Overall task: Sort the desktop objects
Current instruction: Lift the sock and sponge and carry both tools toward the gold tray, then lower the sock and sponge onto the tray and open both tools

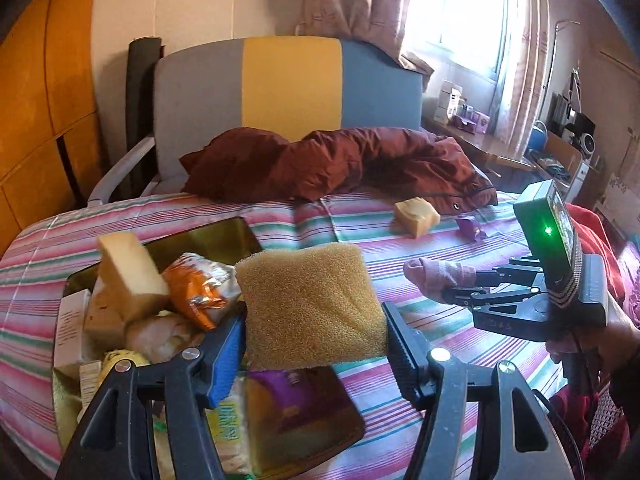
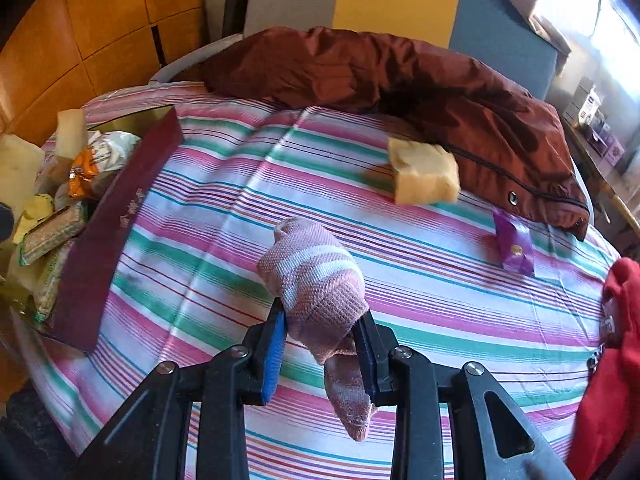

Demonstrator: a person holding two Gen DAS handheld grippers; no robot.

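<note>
- Left wrist view: my left gripper [image 1: 316, 344] is clamped on a coarse tan sponge [image 1: 310, 306], which fills the lower centre of the frame between the blue pad and the black ribbed pad.
- Behind and below that sponge, at lower left, sits a dark box [image 1: 236, 236] with a gold lining; the sponge hangs over its right-hand part.
- Inside the box I see a pale foam block [image 1: 130, 276] tilted at upper left, an orange snack packet [image 1: 194, 290], a purple packet [image 1: 296, 404] at the near end, and green-printed wafer packs [image 1: 226, 436]; the rest is too jumbled to name.
- At right centre of this view my right gripper [image 1: 448, 286] points leftward with a pink sock [image 1: 436, 276] pinched in its tip.
- Right wrist view: my right gripper [image 2: 322, 334] is squeezed tight on the pink sock [image 2: 316, 280], its toe standing up in the middle of the frame and its cuff hanging below the pads.
- The box [image 2: 120, 220] lies along the left edge, well apart from the sock, with its maroon wall facing me.
- On the striped sheet [image 2: 400, 320], a second yellow sponge [image 2: 426, 176] rests at upper right, touching a brown jacket [image 2: 420, 80].
- A small purple wrapper [image 2: 514, 246] lies right of centre, apart from both.
- Red cloth [image 2: 612, 360] fills the right edge.
</note>
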